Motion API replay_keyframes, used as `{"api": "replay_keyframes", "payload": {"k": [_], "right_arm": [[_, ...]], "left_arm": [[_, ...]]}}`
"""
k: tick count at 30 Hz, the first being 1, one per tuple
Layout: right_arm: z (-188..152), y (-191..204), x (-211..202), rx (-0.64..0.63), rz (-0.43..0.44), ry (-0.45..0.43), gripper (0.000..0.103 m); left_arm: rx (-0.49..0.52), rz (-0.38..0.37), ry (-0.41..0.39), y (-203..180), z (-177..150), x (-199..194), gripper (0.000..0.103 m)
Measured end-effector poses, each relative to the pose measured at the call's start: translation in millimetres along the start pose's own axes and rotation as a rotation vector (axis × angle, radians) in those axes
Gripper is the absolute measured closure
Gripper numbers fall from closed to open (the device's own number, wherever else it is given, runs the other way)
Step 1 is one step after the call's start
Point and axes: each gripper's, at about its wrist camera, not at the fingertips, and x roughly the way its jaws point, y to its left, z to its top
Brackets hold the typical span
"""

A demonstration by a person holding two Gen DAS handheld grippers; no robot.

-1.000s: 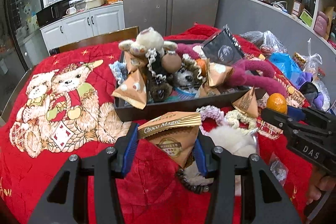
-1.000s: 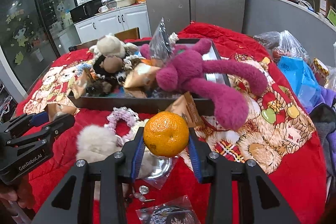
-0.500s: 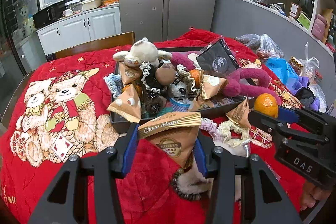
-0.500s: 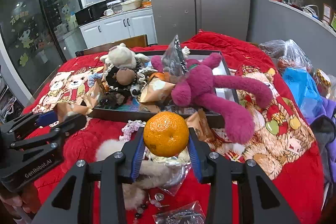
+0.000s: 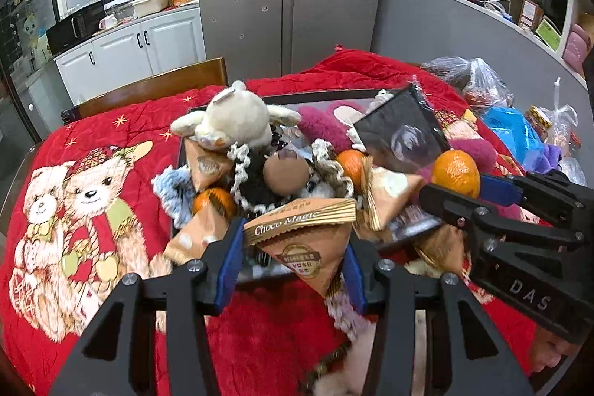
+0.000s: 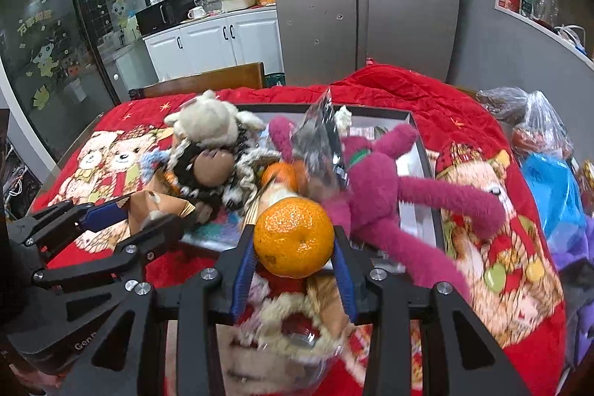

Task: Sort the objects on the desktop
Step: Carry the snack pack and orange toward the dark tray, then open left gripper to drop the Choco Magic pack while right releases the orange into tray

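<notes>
Triangular "Choco Magic" snack packet (image 5: 302, 240), lower centre of the left wrist view, is clamped between the blue pads of the left tool (image 5: 293, 264); the orange (image 6: 293, 236), centre of the right wrist view, is gripped between the pads of the right tool (image 6: 293, 266). Both items hang in the air just in front of the near wall of the dark tray (image 6: 412, 121), which fills the middle of each frame and is already heaped with a cream plush toy (image 5: 234, 117), a magenta long-limbed plush (image 6: 375, 180), further packets, two more oranges and a dark foil bag (image 5: 401, 132). The step in hand appears to be the carry: each tool brings its load toward the tray for deposit. The next move likely calls for advancing over the tray wall, finding a free pocket in the heap, then releasing; the round orange could roll off the pile unless set low. Both tools point forward and steeply downward, side by side, the right tool visible at the right edge of the left view. The tray rests on a red quilt (image 5: 111, 136) with a teddy-bear print covering the tabletop; bagged goods (image 6: 549, 188) lie at far right.
</notes>
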Motion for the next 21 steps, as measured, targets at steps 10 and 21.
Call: {"api": "replay_keyframes", "payload": {"k": [10, 21], "right_arm": [[28, -18, 36, 0.026, 0.005, 0.019, 0.064], [36, -16, 50, 0.010, -0.002, 0.013, 0.064]], "left_arm": [[-0.021, -0.031, 0.011, 10, 18, 35, 0.054], [0.011, -0.043, 0.016, 6, 15, 42, 0.054]]}}
